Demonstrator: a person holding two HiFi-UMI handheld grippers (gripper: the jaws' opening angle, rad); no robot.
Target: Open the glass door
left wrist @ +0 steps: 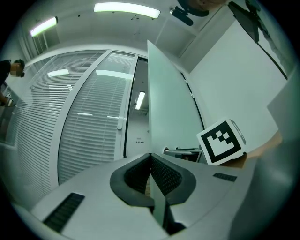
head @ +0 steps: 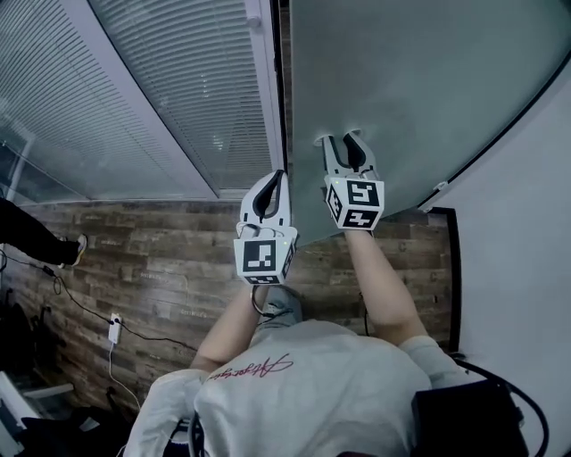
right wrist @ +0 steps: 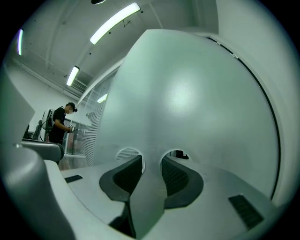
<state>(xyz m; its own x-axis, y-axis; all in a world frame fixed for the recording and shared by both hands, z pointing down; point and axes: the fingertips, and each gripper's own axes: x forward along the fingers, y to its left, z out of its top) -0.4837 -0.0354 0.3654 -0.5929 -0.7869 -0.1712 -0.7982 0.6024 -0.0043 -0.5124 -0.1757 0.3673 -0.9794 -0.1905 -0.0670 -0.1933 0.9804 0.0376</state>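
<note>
Head view, nearest the camera: a grey shirt (head: 312,384) and two bare forearms reach out toward the glass door (head: 410,89). The left gripper (head: 272,178) hangs at the door's free edge, apart from the pane. In the left gripper view its claw (left wrist: 150,154) is closed, tips meeting with nothing between them. The right gripper (head: 343,138) sits to the right of that edge with its tips up against the frosted pane. The right gripper view shows its jaws (right wrist: 151,157) standing apart and gripping nothing, with only the door's pale, matte surface (right wrist: 187,93) filling the gap.

Under the door runs a floor (head: 169,259) of dark wood planks. A white plug and cable (head: 114,330) lie on it well left of the door. The door (left wrist: 166,108) stands at an angle to a glass wall with shut blinds (left wrist: 89,117) on its left. The opening between them shows a lit room beyond. A plain white wall (left wrist: 234,89) rises on the door's right side.

Farther left of the door, another person (right wrist: 60,123) in dark clothes stands by the blinds. Strip lights (left wrist: 126,8) glow on the ceiling above the door.
</note>
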